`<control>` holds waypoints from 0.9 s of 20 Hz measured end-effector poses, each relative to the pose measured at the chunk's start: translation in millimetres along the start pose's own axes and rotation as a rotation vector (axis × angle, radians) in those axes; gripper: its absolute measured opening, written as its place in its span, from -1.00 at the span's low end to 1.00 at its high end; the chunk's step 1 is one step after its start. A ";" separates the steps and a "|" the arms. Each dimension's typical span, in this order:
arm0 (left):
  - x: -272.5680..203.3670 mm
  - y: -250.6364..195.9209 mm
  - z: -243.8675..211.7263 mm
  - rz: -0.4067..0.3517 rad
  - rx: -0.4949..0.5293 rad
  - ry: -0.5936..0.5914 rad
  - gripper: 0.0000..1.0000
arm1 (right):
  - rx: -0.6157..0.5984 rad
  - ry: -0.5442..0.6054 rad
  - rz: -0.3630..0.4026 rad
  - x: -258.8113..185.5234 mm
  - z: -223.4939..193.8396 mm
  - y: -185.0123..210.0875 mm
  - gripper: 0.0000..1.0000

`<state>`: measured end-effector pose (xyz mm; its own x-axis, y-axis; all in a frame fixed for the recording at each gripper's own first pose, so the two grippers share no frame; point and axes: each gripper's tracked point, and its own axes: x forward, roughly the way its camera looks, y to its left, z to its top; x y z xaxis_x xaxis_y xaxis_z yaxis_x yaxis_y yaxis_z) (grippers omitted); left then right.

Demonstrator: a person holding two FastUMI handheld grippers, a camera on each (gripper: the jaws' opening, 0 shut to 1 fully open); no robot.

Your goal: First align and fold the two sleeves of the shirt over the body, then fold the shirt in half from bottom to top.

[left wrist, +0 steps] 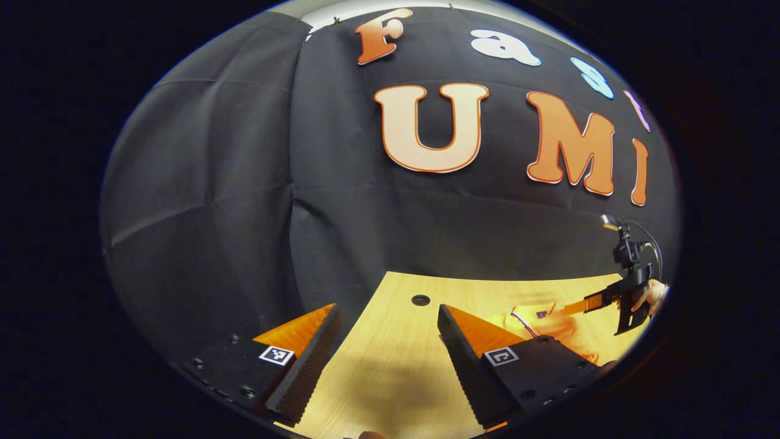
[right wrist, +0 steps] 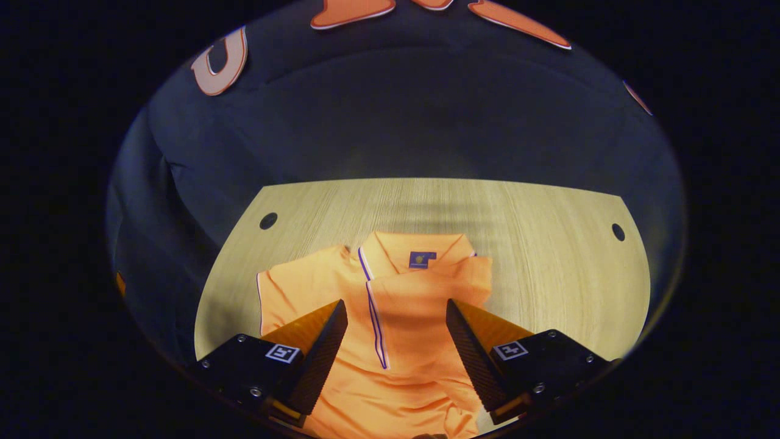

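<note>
1 sleeve [right wrist: 426,292] already lies across the shirt [right wrist: 378,341] on the table [right wrist: 548,244], so the right gripper [right wrist: 396,335] hovers spread and empty above it while the left gripper [left wrist: 387,353], likewise released, waits beside its unfolded sleeve [right wrist: 292,286]

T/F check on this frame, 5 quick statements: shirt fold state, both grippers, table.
1. The orange polo shirt lies on the wooden table. True.
2. One sleeve is already folded over the body. True.
3. Both sleeves are folded in. False: the other sleeve lies spread out to the side.
4. The right gripper is shut on the shirt. False: its jaws stand open above the shirt.
5. The left gripper is open over bare table. True.
</note>
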<state>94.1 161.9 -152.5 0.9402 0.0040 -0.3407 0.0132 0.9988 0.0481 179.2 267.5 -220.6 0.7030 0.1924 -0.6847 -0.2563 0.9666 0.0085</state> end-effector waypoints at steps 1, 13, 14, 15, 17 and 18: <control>5.0 -8.6 -0.8 -0.016 0.001 0.007 0.92 | 0.001 -0.036 -0.010 -9.4 8.8 -5.5 0.99; 75.9 -101.2 -21.1 -0.172 -0.013 0.196 0.94 | 0.005 -0.439 -0.096 -149.5 98.4 -78.1 0.97; 85.0 -107.4 -28.8 -0.180 -0.017 0.231 0.94 | 0.009 -0.448 -0.083 -157.0 98.7 -78.8 0.97; 92.5 -113.1 -37.6 -0.188 -0.020 0.278 0.95 | 0.010 -0.455 -0.073 -163.8 100.4 -80.4 0.96; 111.3 -116.9 -58.9 -0.195 -0.035 0.386 0.95 | 0.000 -0.480 -0.068 -174.1 105.3 -84.2 0.97; 117.1 -120.4 -69.9 -0.200 -0.047 0.445 0.95 | -0.010 -0.491 -0.070 -179.3 105.9 -88.8 0.97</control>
<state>178.8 45.6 -263.9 0.6837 -0.1772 -0.7079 0.1537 0.9833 -0.0976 146.2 165.1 -21.4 0.9475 0.1870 -0.2596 -0.2024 0.9787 -0.0339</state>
